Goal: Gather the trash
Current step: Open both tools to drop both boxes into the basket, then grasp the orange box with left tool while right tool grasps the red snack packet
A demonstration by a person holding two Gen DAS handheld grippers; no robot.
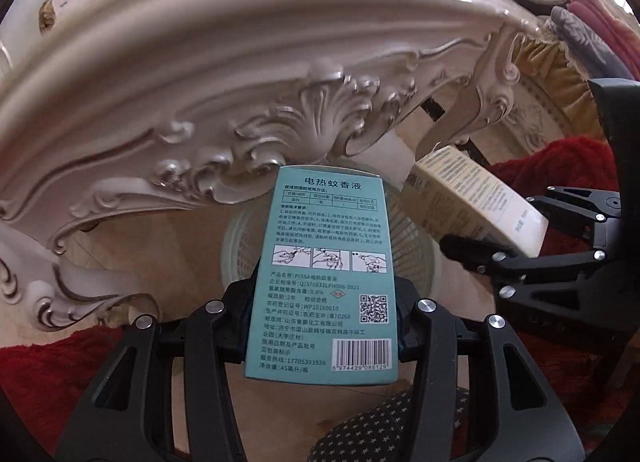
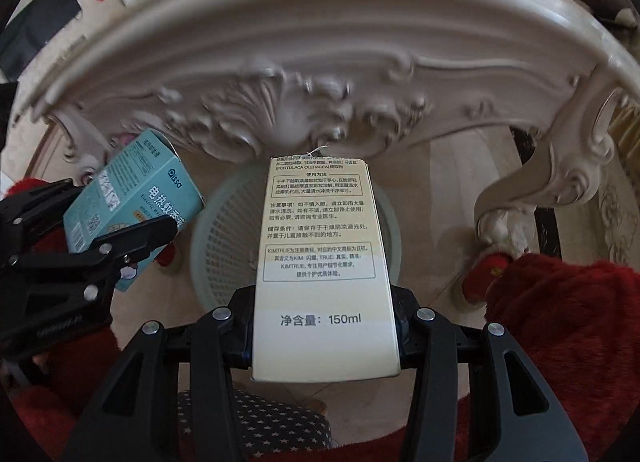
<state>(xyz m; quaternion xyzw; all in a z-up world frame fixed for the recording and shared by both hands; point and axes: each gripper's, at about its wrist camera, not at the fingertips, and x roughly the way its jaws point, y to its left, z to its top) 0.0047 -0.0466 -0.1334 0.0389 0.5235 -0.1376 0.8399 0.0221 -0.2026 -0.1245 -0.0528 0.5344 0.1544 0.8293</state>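
Clamping a teal box, left tongs mirror right tongs gripping a cream box above the basket.

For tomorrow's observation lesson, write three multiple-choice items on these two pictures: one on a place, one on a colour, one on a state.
1. Where is the mesh basket?
A. on the table top
B. on the floor below the carved table
C. on a chair

2. What colour is the box in the left gripper?
A. teal
B. red
C. black

3. How does the right gripper stand?
A. open and empty
B. shut on the cream box
C. resting on the rug

Answers:
1. B: the basket sits on the pale floor under the table's carved edge.
2. A: its printed face is teal in both views.
3. B: the jaws press both sides of the cream box, which is held above the basket.
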